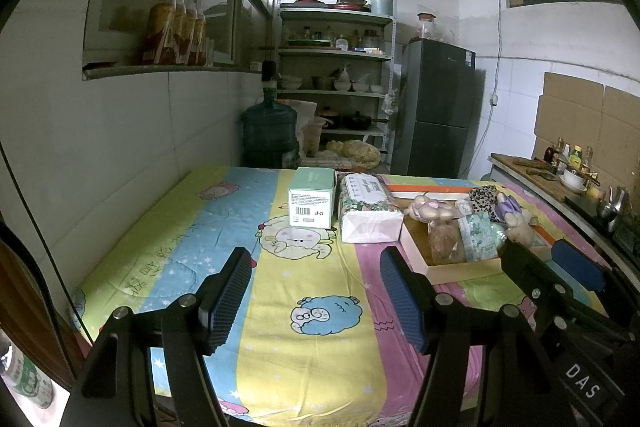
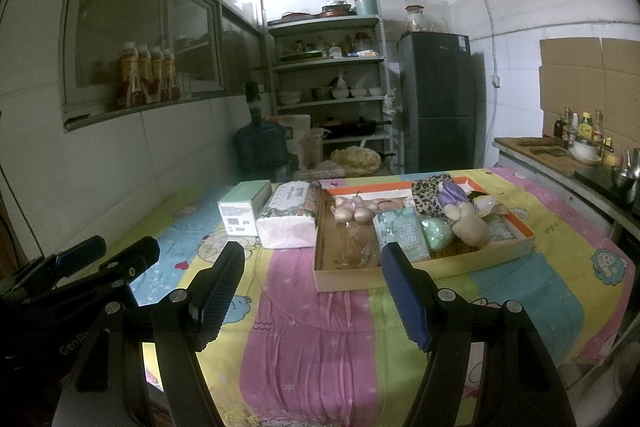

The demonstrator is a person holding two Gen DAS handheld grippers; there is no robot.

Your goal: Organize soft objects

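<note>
A cluttered kitchen, its table [image 2: 304, 327] under a cartoon-print sheet.

Both the left gripper [image 1: 316, 301] and right gripper [image 2: 312, 293] hovered wide apart, gripping nothing — the plush toys [image 2: 468, 223] and pouches lay in the orange-rimmed tray [image 2: 424, 273], beside a tissue pack [image 2: 288, 223].

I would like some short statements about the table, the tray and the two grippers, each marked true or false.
1. Both grippers hold nothing, jaws apart: left gripper, right gripper. True.
2. The green box lies inside the tray. False: it stands on the cloth, outside the tray.
3. The tissue pack lies between the green box and the tray. True.
4. The tray is empty. False: it holds soft things, among them a leopard-print piece and a beige plush toy.
</note>
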